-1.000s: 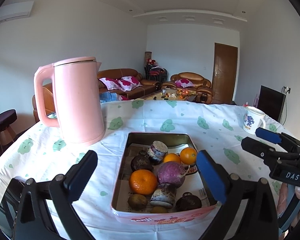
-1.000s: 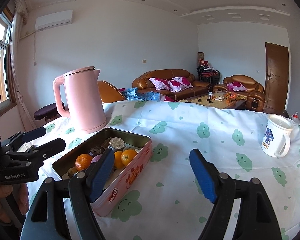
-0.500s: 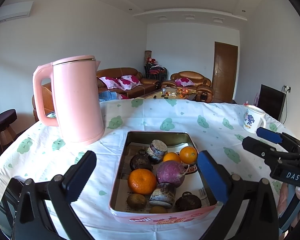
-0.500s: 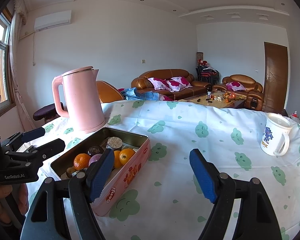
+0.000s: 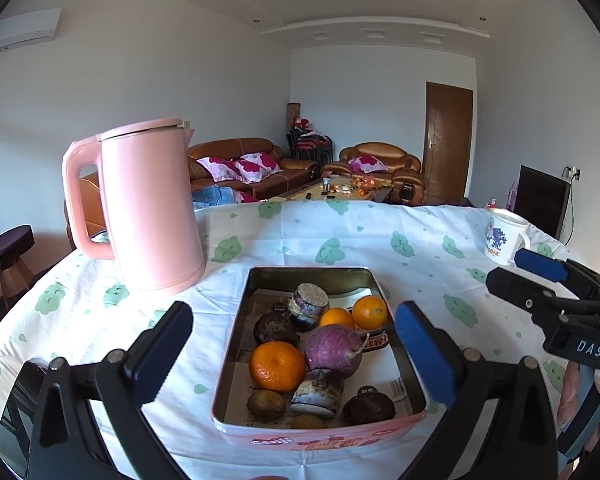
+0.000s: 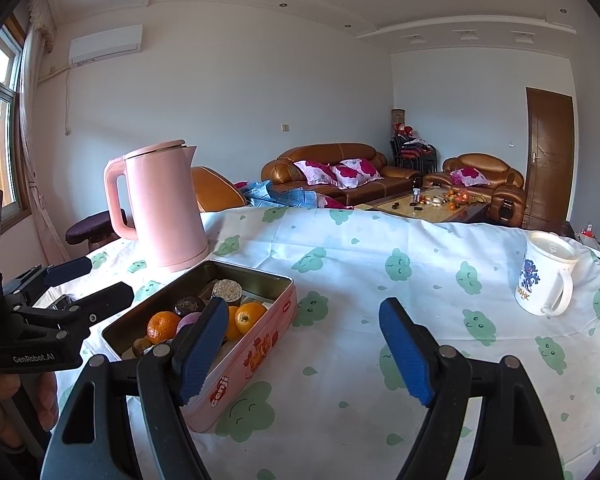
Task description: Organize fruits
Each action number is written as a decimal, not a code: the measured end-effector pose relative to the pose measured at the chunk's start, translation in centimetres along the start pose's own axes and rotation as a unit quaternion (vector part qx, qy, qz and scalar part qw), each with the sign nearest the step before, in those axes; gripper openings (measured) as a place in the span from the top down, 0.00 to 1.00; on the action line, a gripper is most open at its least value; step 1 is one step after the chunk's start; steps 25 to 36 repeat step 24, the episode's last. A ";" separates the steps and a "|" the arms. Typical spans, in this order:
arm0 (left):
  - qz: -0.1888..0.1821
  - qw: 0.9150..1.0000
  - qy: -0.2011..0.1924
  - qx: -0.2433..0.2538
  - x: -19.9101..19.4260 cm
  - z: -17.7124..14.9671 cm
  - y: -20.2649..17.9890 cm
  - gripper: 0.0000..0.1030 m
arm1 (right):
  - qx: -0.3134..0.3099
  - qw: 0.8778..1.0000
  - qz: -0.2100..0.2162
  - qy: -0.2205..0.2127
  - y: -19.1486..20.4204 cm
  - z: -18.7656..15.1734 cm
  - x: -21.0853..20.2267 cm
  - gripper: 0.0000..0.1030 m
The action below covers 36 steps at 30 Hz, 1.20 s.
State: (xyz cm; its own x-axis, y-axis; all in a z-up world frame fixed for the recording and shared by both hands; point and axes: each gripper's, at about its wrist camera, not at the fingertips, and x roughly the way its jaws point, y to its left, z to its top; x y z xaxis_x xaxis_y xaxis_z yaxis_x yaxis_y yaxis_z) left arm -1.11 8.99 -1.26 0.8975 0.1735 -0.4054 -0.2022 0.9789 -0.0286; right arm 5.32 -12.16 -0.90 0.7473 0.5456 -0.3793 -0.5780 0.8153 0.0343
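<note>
A pink metal tin (image 5: 236, 322) (image 6: 260, 344) sits on the table and holds several fruits and dark round items. A large orange (image 5: 277, 366) (image 6: 163, 325), two small oranges (image 5: 370, 312) (image 6: 250, 317) and a purple round fruit (image 5: 333, 352) lie in it. My left gripper (image 5: 292, 354) is open and empty, hovering just before the tin's near end. My right gripper (image 6: 300, 354) is open and empty, to the right of the tin over the cloth. It also shows in the left wrist view (image 5: 540, 276).
A tall pink kettle (image 5: 148, 208) (image 6: 162, 204) stands left of and behind the tin. A white mug (image 6: 546, 276) (image 5: 502, 236) stands at the right. The table has a white cloth with green cloud prints (image 6: 380, 264). Sofas stand behind.
Both grippers have drifted slightly; the tin sits a little lower and nearer in the left wrist view. Nothing was grasped or released.
</note>
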 end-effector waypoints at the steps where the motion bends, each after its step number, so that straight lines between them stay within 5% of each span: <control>1: -0.003 1.000 0.000 -0.002 0.0 0.1 0.0 0.00 | 0.000 1.000 0.000 0.000 0.0 0.0 0.0 0.24; 36: 0.007 1.000 0.018 0.000 0.5 -0.3 -0.2 0.00 | -0.012 1.000 -0.009 0.013 -0.5 -0.7 0.0 0.24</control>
